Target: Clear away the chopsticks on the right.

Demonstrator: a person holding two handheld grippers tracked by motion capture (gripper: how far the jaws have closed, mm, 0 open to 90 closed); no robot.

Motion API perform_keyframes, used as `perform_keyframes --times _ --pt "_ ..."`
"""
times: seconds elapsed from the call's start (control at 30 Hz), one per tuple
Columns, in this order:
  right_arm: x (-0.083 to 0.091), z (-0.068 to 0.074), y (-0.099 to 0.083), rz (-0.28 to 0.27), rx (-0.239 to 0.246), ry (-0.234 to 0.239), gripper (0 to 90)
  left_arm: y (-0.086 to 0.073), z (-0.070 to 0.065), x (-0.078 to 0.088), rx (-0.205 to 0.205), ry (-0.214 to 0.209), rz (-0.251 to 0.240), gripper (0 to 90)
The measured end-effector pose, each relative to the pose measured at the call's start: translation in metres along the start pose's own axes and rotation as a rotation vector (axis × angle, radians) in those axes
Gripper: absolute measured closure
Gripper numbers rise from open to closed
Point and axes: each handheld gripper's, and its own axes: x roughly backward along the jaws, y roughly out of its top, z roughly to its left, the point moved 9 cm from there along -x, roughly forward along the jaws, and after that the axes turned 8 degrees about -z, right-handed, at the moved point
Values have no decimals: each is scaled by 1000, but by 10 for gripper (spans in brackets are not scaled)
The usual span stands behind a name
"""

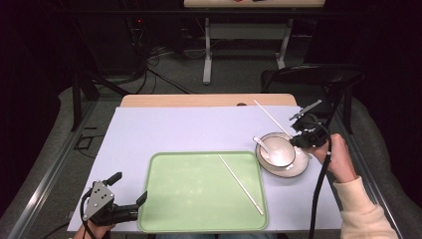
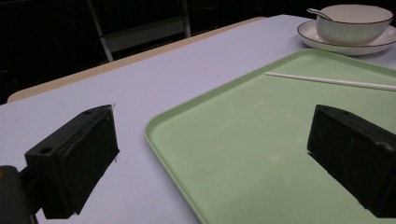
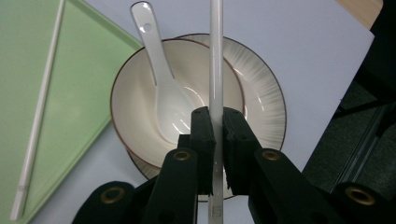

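Observation:
My right gripper [image 1: 300, 133] [image 3: 218, 126] is shut on a white chopstick [image 1: 271, 117] [image 3: 216, 56], which hangs above a cream bowl [image 1: 278, 152] [image 3: 135, 107]. The stick points away to the far left across the table. The bowl stands on a ribbed plate [image 1: 298, 169] [image 3: 266, 93] and has a white spoon [image 1: 261, 144] [image 3: 163, 93] in it. A second chopstick [image 1: 241, 184] [image 2: 327, 80] [image 3: 39, 116] lies slantwise on the green tray [image 1: 189, 199] [image 2: 280, 140]. At the tray's near left corner my left gripper [image 1: 130, 187] [image 2: 210, 154] rests open, its jaws wide apart and nothing between them.
A pale lilac sheet [image 1: 174, 129] covers the table, and a strip of bare wood [image 1: 199, 100] shows at the far edge. A dark chair [image 1: 308, 74] stands behind the right corner. The table drops off close to the plate's right side.

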Motion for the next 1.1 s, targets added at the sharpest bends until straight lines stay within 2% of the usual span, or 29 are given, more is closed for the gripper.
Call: perform_keyframes --times 0.07,0.13,0.2,0.23,0.4,0.5,0.53,0.6,0.73,0.87,1.1 --pt "1 13 -2 -2 15 15 837 0 0 0 1 -3 4 17" --pt "1 16 -3 -5 18 18 838 0 0 0 -3 -4 7 17" --pt "2 27 -3 -16 24 30 838 0 0 0 -2 -2 0 17" --pt "2 27 -3 -16 24 30 838 0 0 0 0 -2 -2 17" --pt "2 47 0 -23 52 52 838 0 0 1 -9 -7 -3 17" --pt "3 52 0 -28 54 60 838 -1 0 0 -13 -7 3 17" --pt "4 58 0 -27 59 65 838 -1 0 0 -13 -7 3 17" --pt "4 60 -1 -27 61 68 838 0 0 -1 -15 -7 -2 17" --pt "3 75 -4 -15 81 79 838 1 -1 -2 -19 -16 -6 17" --pt "0 86 -5 -25 93 77 838 1 -2 -4 -22 -23 -3 17" --pt "-9 106 -8 -19 101 102 838 2 -2 -4 -19 -21 -6 16"
